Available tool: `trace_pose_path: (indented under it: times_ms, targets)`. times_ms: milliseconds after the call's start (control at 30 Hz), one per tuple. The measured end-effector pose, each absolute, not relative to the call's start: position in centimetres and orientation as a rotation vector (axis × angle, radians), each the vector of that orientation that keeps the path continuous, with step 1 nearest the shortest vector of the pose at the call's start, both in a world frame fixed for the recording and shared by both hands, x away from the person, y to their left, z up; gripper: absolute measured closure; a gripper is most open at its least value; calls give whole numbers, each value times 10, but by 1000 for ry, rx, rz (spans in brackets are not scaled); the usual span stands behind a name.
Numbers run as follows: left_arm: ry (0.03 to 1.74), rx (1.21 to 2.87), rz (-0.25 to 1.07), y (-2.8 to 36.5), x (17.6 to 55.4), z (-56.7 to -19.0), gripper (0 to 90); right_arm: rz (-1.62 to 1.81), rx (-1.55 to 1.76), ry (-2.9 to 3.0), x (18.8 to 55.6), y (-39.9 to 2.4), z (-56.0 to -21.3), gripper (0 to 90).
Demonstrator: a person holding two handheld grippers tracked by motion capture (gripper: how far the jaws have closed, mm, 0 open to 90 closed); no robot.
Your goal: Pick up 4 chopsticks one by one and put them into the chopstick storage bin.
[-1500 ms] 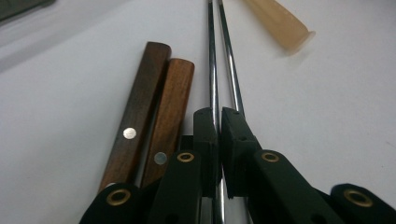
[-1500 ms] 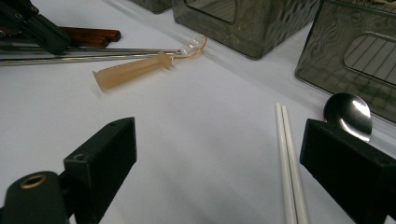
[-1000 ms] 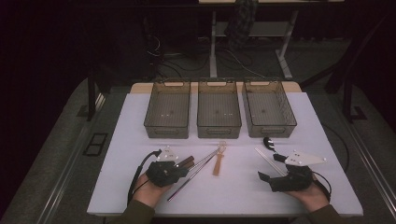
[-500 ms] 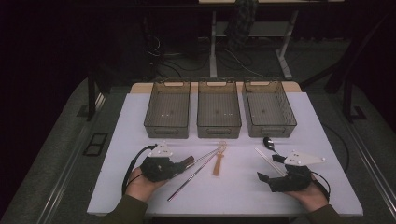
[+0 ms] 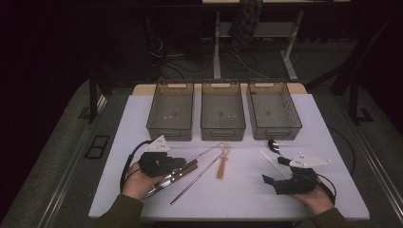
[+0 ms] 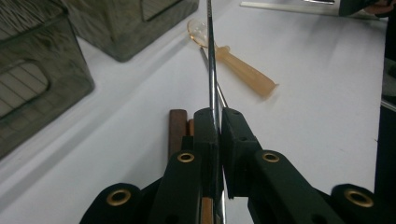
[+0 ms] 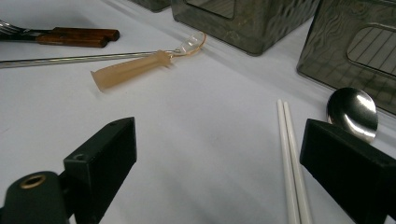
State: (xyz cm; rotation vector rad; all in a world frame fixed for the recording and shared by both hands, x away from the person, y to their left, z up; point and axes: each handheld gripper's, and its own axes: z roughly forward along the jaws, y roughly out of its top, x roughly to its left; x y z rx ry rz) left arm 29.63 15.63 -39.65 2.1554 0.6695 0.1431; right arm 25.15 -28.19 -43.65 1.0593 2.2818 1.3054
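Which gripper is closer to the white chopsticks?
The right gripper: the white chopsticks lie just ahead between its open jaws. The left gripper, shut on a metal rod, is across the table.

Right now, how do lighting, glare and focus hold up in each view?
High view: the room is dark around the lit white table, and detail is soft. Left gripper view: the jaws and wood-handled utensils are blurred up close, and the steel chopstick glints. Right gripper view: the metal spoon mirrors bright light, and the near jaws are out of focus.

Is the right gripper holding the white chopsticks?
No, the right gripper stands open, and the white chopsticks lie on the table between its jaws, untouched.
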Motion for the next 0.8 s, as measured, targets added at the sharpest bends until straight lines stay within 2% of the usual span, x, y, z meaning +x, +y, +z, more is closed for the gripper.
trace_pose_path:
  times_ms: [800]
  targets:
    - [730,2037,216,168,338,-372,843,1289,1067,2289,252,-281,-439,105]
